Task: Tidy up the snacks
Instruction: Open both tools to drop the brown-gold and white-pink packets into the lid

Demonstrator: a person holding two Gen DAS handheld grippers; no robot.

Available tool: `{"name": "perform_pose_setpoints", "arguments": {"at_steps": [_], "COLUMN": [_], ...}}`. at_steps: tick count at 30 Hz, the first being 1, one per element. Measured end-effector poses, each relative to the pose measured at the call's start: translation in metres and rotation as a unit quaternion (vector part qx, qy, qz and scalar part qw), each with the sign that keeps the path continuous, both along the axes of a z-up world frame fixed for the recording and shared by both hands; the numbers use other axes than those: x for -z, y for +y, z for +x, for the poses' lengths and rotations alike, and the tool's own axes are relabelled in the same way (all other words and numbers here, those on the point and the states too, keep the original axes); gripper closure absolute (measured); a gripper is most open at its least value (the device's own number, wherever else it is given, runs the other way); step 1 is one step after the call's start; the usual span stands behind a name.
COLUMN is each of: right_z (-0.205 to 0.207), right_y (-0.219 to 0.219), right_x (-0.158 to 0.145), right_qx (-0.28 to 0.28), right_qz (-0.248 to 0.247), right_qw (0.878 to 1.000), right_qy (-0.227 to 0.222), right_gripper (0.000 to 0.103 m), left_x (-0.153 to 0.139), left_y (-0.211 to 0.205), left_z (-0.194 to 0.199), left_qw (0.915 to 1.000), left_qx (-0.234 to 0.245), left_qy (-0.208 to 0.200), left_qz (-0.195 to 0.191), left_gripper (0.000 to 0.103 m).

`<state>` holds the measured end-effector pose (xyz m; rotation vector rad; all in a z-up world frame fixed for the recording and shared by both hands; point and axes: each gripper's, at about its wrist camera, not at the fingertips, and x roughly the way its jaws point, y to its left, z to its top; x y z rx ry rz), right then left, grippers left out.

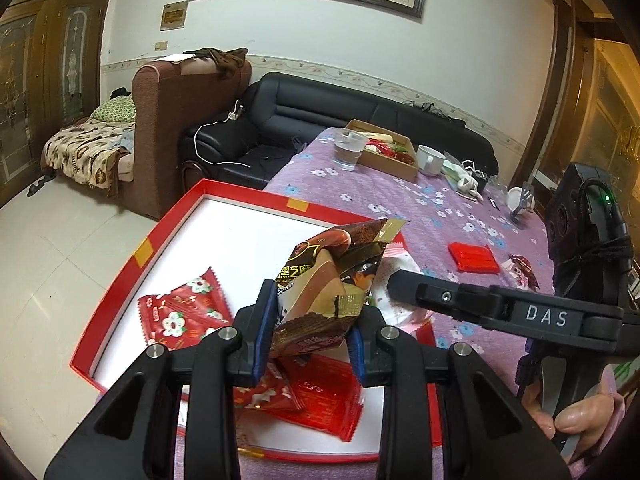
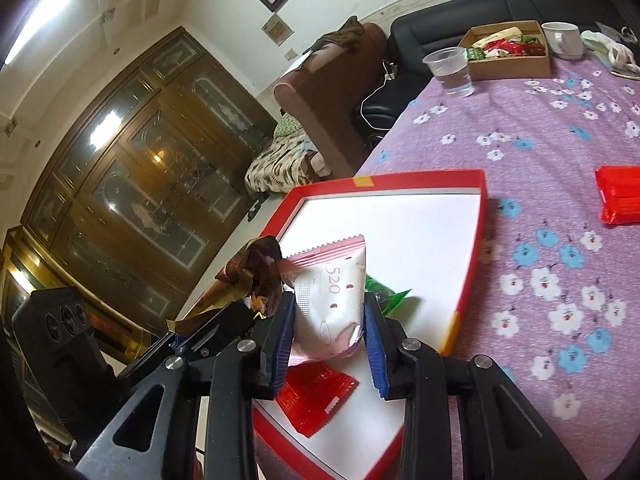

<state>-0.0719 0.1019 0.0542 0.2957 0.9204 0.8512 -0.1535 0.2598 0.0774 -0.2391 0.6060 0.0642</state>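
Observation:
My left gripper (image 1: 311,330) is shut on a brown chocolate snack packet (image 1: 332,280) and holds it above the red-rimmed white tray (image 1: 224,196). My right gripper (image 2: 328,332) is shut on a white and pink snack packet (image 2: 332,292) above the same tray (image 2: 424,178); it shows beside the brown packet in the left wrist view (image 1: 400,280). Red snack packets (image 1: 184,312) lie in the tray, one more under the left gripper (image 1: 320,396). A green packet (image 2: 386,292) lies in the tray behind the right gripper. A red packet (image 2: 620,196) lies on the purple floral tablecloth (image 2: 540,152).
At the table's far end stand a clear plastic cup (image 1: 349,150), a cardboard box of snacks (image 1: 390,152) and a white mug (image 1: 430,160). Another small packet (image 1: 520,270) lies on the cloth. A black sofa (image 1: 320,108) and a brown armchair (image 1: 168,120) stand beyond the table.

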Motion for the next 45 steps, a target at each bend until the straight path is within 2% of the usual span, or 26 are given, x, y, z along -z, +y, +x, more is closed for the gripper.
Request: {"name": "perform_pose_setpoints", "arguments": {"at_steps": [14, 20, 31, 45], "right_z": [-0.002, 0.0, 0.001, 0.009], "right_y": [0.02, 0.022, 0.019, -0.004], "right_x": [0.006, 0.008, 0.01, 0.011], "right_qx": [-0.01, -0.01, -0.008, 0.016], "right_qz": [-0.022, -0.025, -0.021, -0.003], "right_qw": [1.0, 1.0, 1.0, 1.0], "right_qy": [-0.007, -0.009, -0.002, 0.01], "right_gripper": [0.067, 0.067, 0.066, 0.066], "left_x": [0.008, 0.009, 0.007, 0.01], "left_y": [0.014, 0.012, 0.008, 0.003], "left_z": [-0.004, -0.005, -0.007, -0.001], "left_qw": [0.9996, 0.9987, 0.9953, 0.9938], "left_qx": [-0.021, -0.031, -0.051, -0.053], "left_qy": [0.014, 0.015, 0.005, 0.016], "left_qz": [0.013, 0.037, 0.082, 0.096], "left_gripper": [0.074, 0.073, 0.073, 0.073]}}
